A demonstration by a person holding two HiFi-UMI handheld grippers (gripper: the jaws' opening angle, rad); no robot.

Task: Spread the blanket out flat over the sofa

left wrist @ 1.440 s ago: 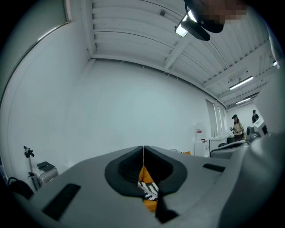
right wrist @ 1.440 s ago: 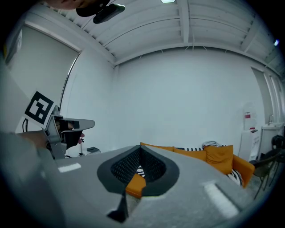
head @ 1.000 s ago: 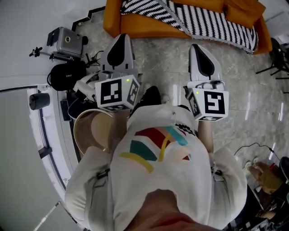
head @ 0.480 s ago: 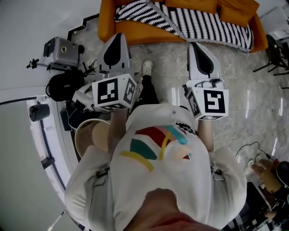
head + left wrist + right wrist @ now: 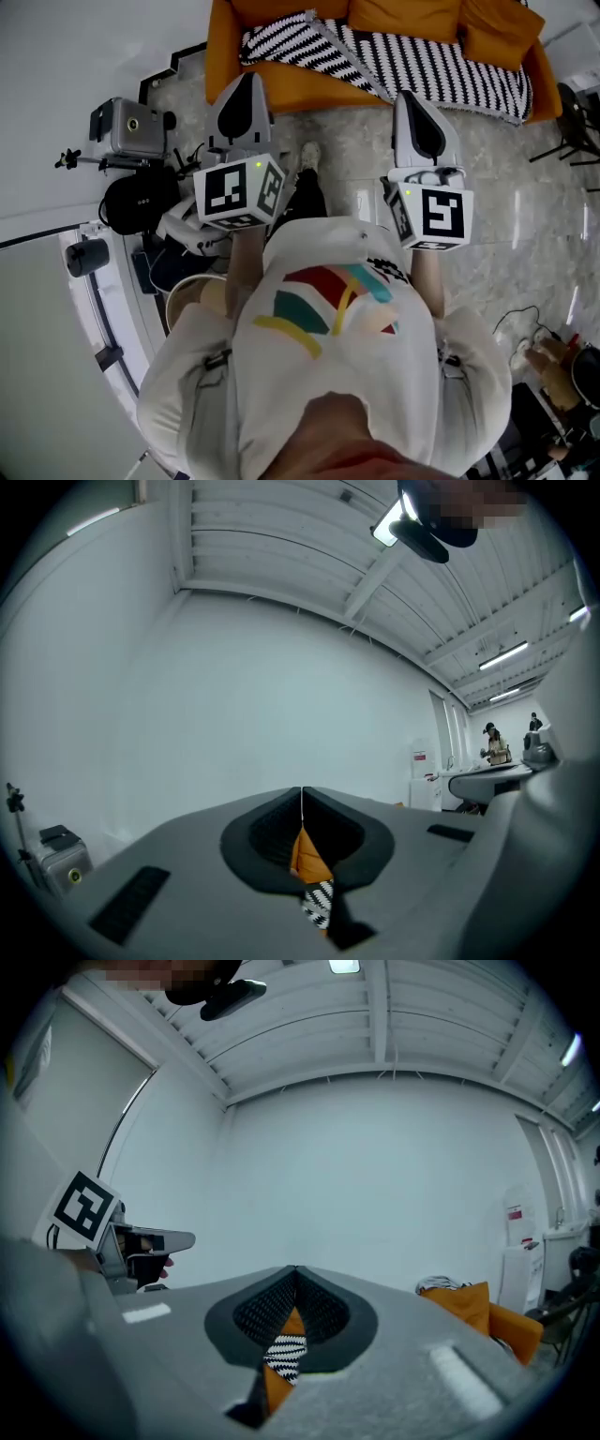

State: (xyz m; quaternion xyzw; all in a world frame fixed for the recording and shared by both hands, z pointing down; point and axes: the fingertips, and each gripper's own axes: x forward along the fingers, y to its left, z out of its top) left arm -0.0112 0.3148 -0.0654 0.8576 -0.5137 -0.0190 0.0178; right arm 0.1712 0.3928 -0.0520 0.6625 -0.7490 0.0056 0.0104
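Note:
A black-and-white striped blanket (image 5: 422, 61) lies along the seat of the orange sofa (image 5: 281, 82) at the top of the head view, with a raised fold running across its left part. My left gripper (image 5: 247, 82) is held in the air above the floor in front of the sofa's left end, shut and holding nothing. My right gripper (image 5: 409, 98) hangs level with it before the sofa's middle, also shut and empty. In the left gripper view, my left gripper (image 5: 302, 797) shows touching jaws with a sliver of sofa and blanket below. My right gripper (image 5: 295, 1271) shows the same.
A grey camera box (image 5: 125, 127) on a tripod, a black bag (image 5: 141, 199) and a round tub (image 5: 192, 291) stand on the floor at the left. A black stand (image 5: 572, 127) is right of the sofa. Cables (image 5: 525, 323) lie at the lower right. A shoe (image 5: 310, 155) steps between the grippers.
The sofa and blanket have come nearer in the head view as the person steps forward, a foot now ahead. Both grippers stay shut and side by side.

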